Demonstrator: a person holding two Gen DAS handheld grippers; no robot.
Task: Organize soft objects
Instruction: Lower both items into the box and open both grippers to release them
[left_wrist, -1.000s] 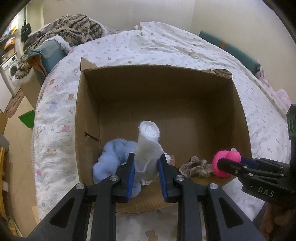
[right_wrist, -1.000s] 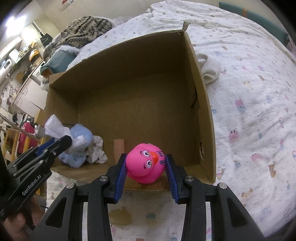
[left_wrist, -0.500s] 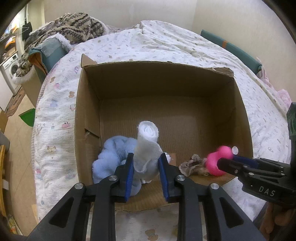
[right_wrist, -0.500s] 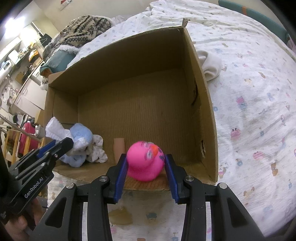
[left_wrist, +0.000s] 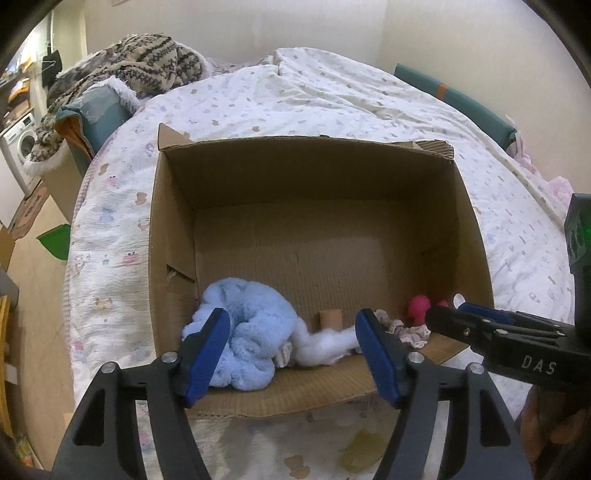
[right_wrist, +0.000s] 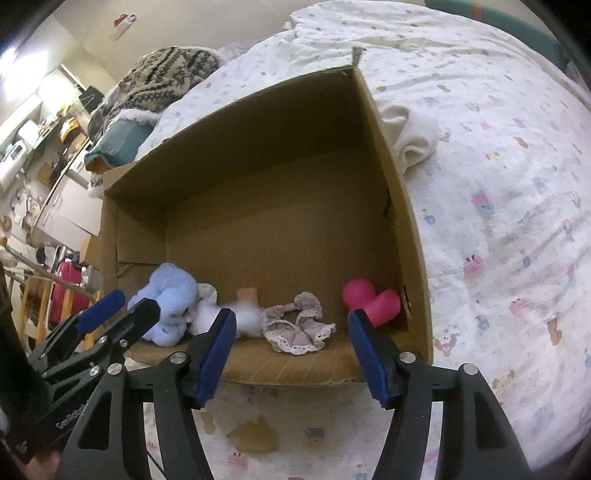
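Note:
An open cardboard box (left_wrist: 177, 229) (right_wrist: 406, 206) sits on the bed. Inside, along its near wall, lie a fluffy blue plush (left_wrist: 251, 332) (right_wrist: 170, 295), a white cloth roll (left_wrist: 325, 345) (right_wrist: 247, 317) on its side, a lace-trimmed scrunchie (left_wrist: 402, 328) (right_wrist: 295, 328) and a pink rubber duck (left_wrist: 419, 308) (right_wrist: 369, 299) in the right corner. My left gripper (left_wrist: 293, 347) is open and empty above the plush and roll. My right gripper (right_wrist: 291, 343) is open and empty above the scrunchie and duck.
A white cloth (right_wrist: 410, 136) lies on the patterned duvet (right_wrist: 498, 221) just outside the box's right wall. A knitted blanket (left_wrist: 140, 62) is piled at the bed's far left. A small tan piece (left_wrist: 330, 317) stands on the box floor. The floor drops off left of the bed.
Both grippers opened. The white roll fell from the left jaws onto the box floor. The pink duck fell from the right jaws into the right corner. Both grippers pulled back slightly.

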